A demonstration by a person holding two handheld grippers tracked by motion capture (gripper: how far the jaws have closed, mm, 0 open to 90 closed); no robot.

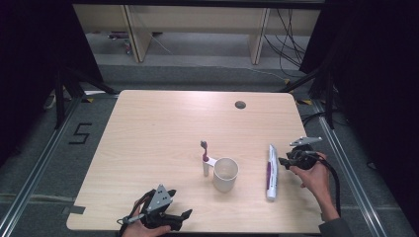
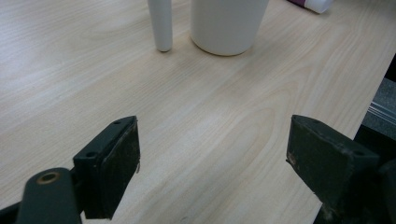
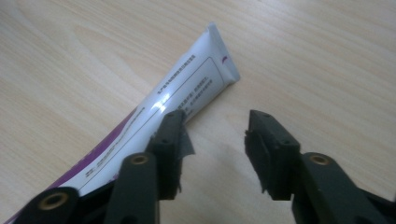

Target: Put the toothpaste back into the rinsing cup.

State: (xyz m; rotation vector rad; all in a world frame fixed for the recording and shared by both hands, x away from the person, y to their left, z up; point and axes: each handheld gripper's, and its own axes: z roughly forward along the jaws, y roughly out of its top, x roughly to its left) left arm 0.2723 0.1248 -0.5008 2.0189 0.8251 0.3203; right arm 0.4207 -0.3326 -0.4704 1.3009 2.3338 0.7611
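A white and purple toothpaste tube [image 1: 271, 172] lies flat on the table right of centre, crimped end away from me. My right gripper [image 1: 282, 161] hovers just right of its far half, open; in the right gripper view the tube [image 3: 154, 116] lies beside and behind the left jaw, nothing between the jaws. A white cup [image 1: 226, 174] stands upright mid-table, with a toothbrush [image 1: 205, 158] lying just left of it, bristles away from me. My left gripper [image 1: 180, 218] rests open near the front edge; the left gripper view shows the cup [image 2: 227, 24] and the brush handle [image 2: 161, 23] ahead.
The light wooden table [image 1: 148, 133] has a round cable hole [image 1: 240, 104] near its far edge. The left gripper sits close to the front edge [image 2: 373, 88]. Black frame legs and floor cables surround the table.
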